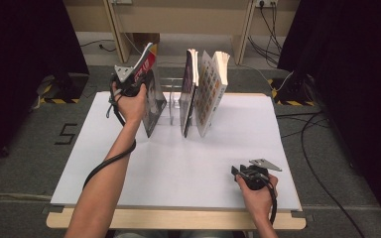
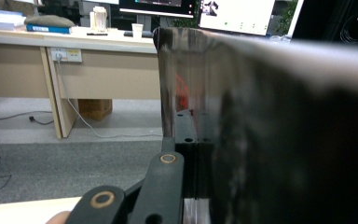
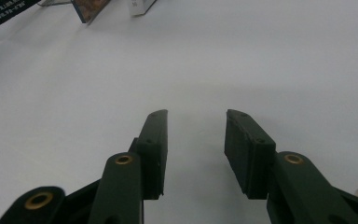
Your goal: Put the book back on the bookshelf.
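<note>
- The glossy magazine [image 1: 151, 94] stands tilted at the left end of the clear rack [image 1: 171, 99], up at the far side of our white table [image 1: 178, 173].
- Our left gripper [image 1: 138, 79] is clamped tight on its top edge.
- Two more books [image 1: 203, 89] lean just right of it.
- Our right gripper [image 1: 239, 172] rests on the table near us, jaws spread, nothing between them.

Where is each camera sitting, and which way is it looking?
High view: above the table, looking forward and down; both forearms, left claw clamped on a book.
Left gripper view: on the left claw, looking along that book towards a desk.
Right gripper view: on the open right claw, facing the table.
Shared: book, table.
</note>
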`<action>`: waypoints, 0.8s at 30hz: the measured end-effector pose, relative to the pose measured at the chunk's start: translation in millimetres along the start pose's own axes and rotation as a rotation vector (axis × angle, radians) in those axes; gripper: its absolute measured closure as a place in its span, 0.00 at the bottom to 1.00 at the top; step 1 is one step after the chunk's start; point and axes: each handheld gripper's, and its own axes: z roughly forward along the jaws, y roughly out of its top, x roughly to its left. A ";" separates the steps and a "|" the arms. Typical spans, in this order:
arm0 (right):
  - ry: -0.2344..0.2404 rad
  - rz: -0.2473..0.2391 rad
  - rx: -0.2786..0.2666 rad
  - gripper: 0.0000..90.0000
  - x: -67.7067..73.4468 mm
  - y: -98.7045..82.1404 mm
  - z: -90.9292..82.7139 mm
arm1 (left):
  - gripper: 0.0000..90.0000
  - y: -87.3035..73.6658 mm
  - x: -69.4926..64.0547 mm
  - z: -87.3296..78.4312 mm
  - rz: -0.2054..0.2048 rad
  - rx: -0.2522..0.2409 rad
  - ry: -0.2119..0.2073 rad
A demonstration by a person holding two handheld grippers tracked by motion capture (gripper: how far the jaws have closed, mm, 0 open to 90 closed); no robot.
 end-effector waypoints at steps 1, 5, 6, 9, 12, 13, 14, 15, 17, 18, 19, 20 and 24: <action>-0.001 0.000 0.000 0.67 -0.2 -0.1 0.0 | 0.96 0.1 -0.6 0.4 0.001 -0.005 -0.001; -0.001 0.001 0.001 0.67 -1.0 -0.2 -0.2 | 0.96 -0.5 -3.5 2.1 0.002 -0.026 -0.009; -0.001 0.002 0.000 0.67 -1.1 -0.1 -0.3 | 0.96 -0.3 -3.8 2.4 0.000 -0.030 -0.010; -0.002 0.000 0.000 0.67 -1.2 -0.1 -0.2 | 0.96 0.7 -5.8 4.3 0.005 -0.036 -0.016; -0.002 -0.004 0.000 0.67 -1.2 -0.1 0.2 | 0.96 1.5 -8.6 5.8 0.014 -0.043 -0.019; -0.002 -0.005 0.000 0.67 -1.2 -0.1 0.1 | 0.96 1.7 -9.3 6.5 0.013 -0.046 -0.021; -0.001 -0.005 0.001 0.67 -1.1 0.0 0.0 | 0.96 1.9 -10.2 7.1 0.014 -0.048 -0.021; -0.001 -0.001 0.001 0.67 -1.0 0.0 0.0 | 0.96 2.2 -10.8 7.5 0.014 -0.048 -0.023; -0.001 -0.009 -0.001 0.67 -2.2 0.1 0.3 | 0.96 3.1 -12.5 8.8 0.012 -0.052 -0.028; -0.003 -0.004 0.000 0.67 -2.1 0.0 0.1 | 0.96 3.5 -12.9 9.4 0.014 -0.052 -0.029; -0.003 -0.002 0.001 0.67 -2.2 0.0 0.1 | 0.96 3.8 -13.2 10.0 0.014 -0.055 -0.028; -0.006 -0.006 0.000 0.67 -2.4 0.1 0.0 | 0.96 4.1 -13.3 10.5 0.014 -0.057 -0.027; -0.004 -0.001 0.003 0.67 -2.6 0.0 0.2 | 0.96 4.8 -13.0 12.0 0.019 -0.067 -0.023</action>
